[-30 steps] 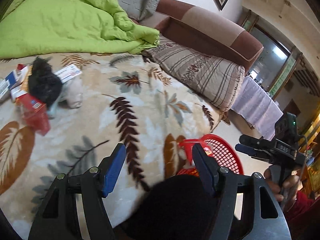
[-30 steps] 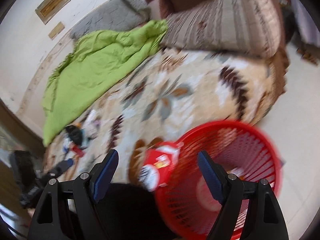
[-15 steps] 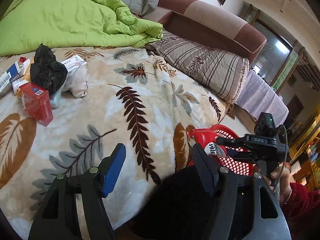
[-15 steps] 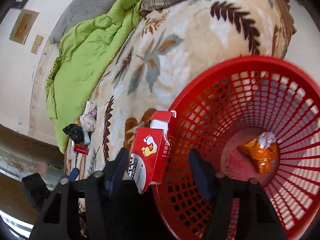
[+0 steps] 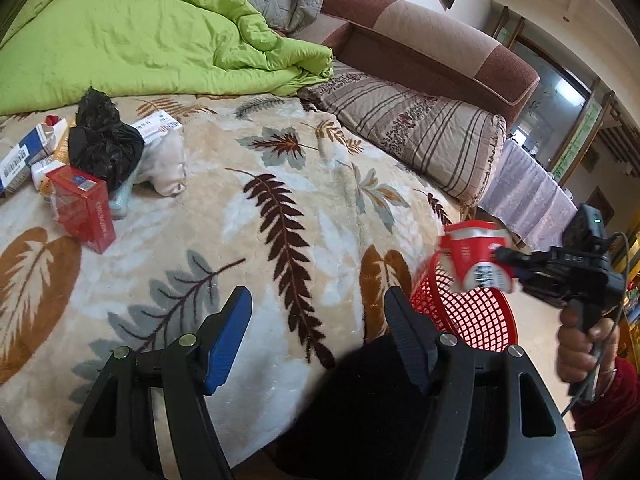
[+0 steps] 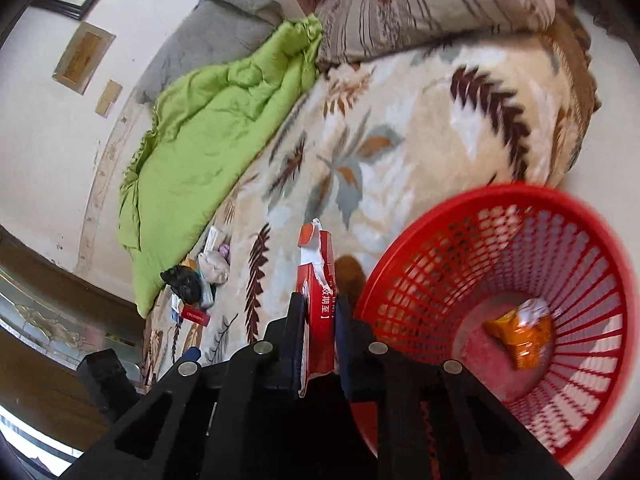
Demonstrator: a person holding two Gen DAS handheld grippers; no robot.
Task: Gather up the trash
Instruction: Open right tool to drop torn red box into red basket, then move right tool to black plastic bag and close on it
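Observation:
A torn red carton (image 6: 318, 300) is squeezed flat between the pads of my right gripper (image 6: 318, 314), which is shut on it just left of the red mesh basket (image 6: 560, 216). From the left wrist view the same carton (image 5: 474, 254) hangs over the basket (image 5: 480, 322) in the right gripper (image 5: 505, 259), held by a hand (image 5: 582, 340). My left gripper (image 5: 320, 316) stands open over the leaf-patterned blanket (image 5: 280, 184) with nothing between its fingers. An orange wrapper (image 6: 520, 334) lies in the basket's bottom.
More trash lies in a pile at the blanket's left: a black bag (image 5: 104, 140), a red box (image 5: 84, 208), a crumpled white wad (image 5: 164, 160) and a blue-white box (image 5: 22, 156). A green quilt (image 5: 140, 32), striped cushion (image 5: 420, 132) and brown sofa (image 5: 440, 52) lie behind.
The right gripper's jaws have closed onto the red carton, which stood loose between them at the basket's rim. The left gripper has hardly moved.

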